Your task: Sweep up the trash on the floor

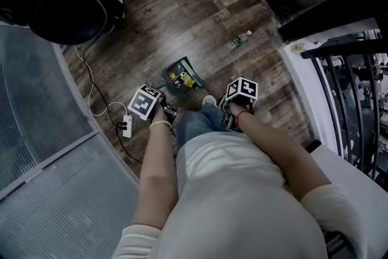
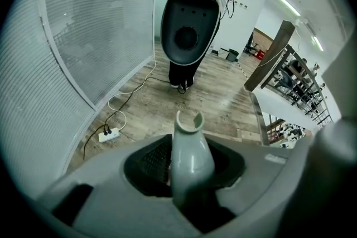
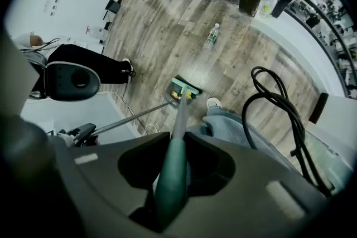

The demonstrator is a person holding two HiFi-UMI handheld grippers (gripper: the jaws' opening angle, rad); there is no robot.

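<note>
A green dustpan (image 1: pixel 182 77) with colourful scraps in it stands on the dark wood floor just ahead of my feet. Its long thin handle (image 3: pixel 131 118) runs up to my left gripper (image 1: pixel 163 111), which is shut on the handle's pale grey top end (image 2: pixel 189 147). My right gripper (image 1: pixel 234 114) is shut on the broom's green handle (image 3: pixel 172 173). The broom head (image 3: pixel 187 90) rests at the dustpan's mouth. A clear plastic bottle (image 1: pixel 240 40) with a green label lies on the floor farther out, also visible as the bottle (image 3: pixel 211 35) in the right gripper view.
A white power strip (image 1: pixel 126 127) with trailing cables lies at the left by the frosted glass wall (image 1: pixel 36 106). A black rounded machine (image 1: pixel 66 9) stands at the far left. A white ledge and railing (image 1: pixel 339 63) bound the right. My shoe (image 1: pixel 208 100) is beside the dustpan.
</note>
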